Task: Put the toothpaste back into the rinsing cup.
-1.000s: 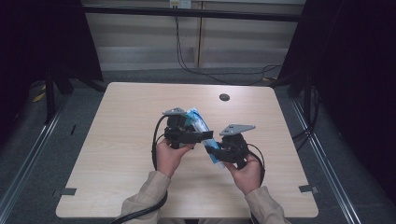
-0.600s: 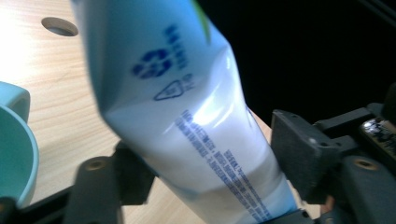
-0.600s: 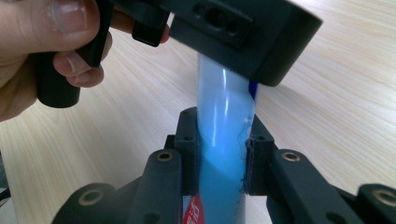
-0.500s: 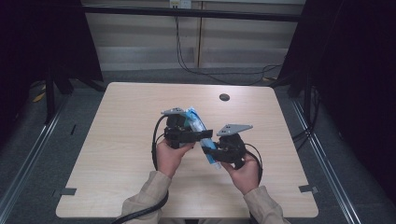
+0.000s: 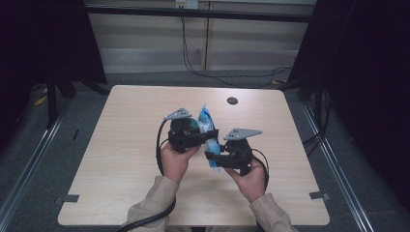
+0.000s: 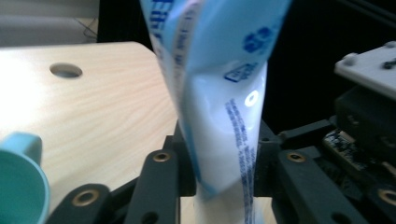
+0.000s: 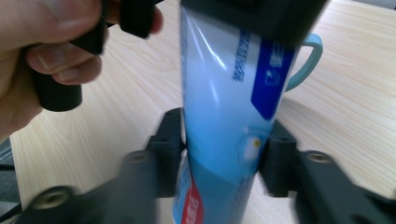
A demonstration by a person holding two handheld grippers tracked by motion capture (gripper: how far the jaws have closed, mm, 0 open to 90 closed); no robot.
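left gripper view: left hand-held gripper pinches the blue tube; right hand-held gripper's jaws just loosened beside it.

The left gripper has just closed its jaws and now pinches the blue-and-white tube, which it did not grip a second ago. The right gripper has just been opening, its jaws loosening around the same tube between them.
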